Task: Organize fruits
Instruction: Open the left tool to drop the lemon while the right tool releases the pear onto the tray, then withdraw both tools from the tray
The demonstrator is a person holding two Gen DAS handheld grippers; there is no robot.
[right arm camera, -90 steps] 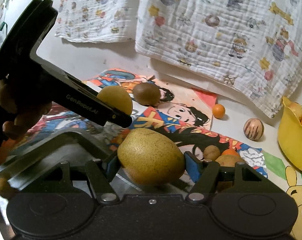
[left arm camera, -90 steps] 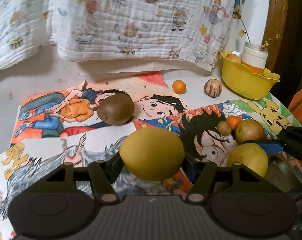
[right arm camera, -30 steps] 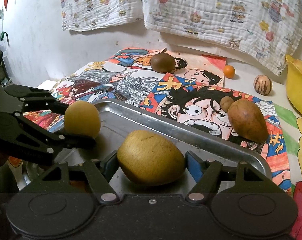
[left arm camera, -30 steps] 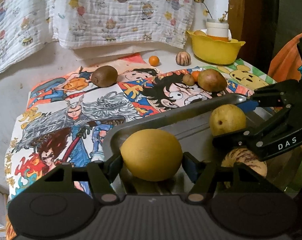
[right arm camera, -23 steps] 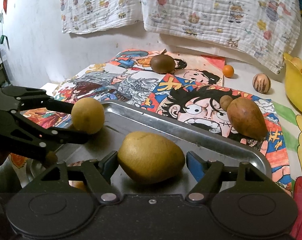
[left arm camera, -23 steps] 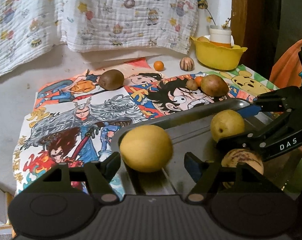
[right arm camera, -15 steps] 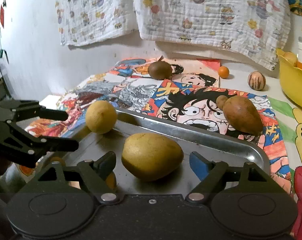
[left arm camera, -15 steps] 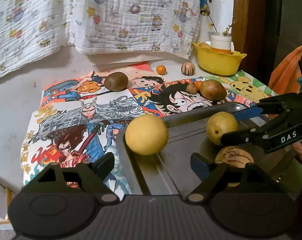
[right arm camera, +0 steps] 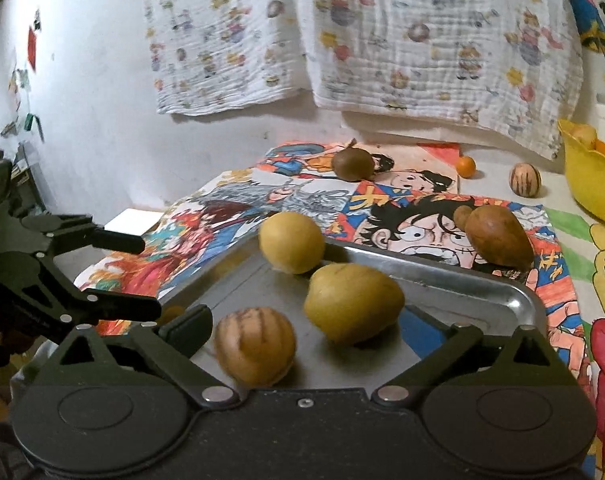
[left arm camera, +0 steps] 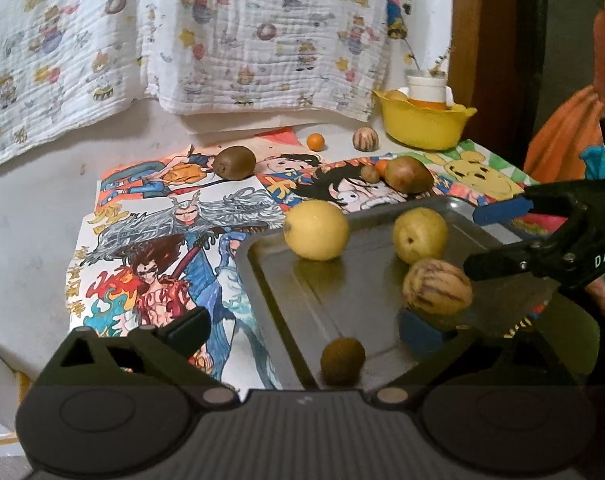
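Your left gripper (left arm camera: pixel 302 330) & right gripper (right arm camera: pixel 306 330): jaws spread, pinching nothing. Round yellow fruit (left arm camera: pixel 315 230), yellow pear (right arm camera: pixel 353 302), striped tan melon (right arm camera: pixel 255 346), small brown kiwi (left arm camera: pixel 342 361) lie apart in the flat steel tray (left arm camera: pixel 286 292). Brown mango (right arm camera: pixel 497 241) sits beyond its rim, on the cartoon-print tablecloth (left arm camera: pixel 158 240).

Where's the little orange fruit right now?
The small orange fruit sits at the table's far end, off the metal tray, between the kiwi and the striped melon, left of the yellow bowl.

yellow bowl (right arm camera: pixel 590 184): cut by right edge | striped fruit (right arm camera: pixel 255 345): motion-blurred
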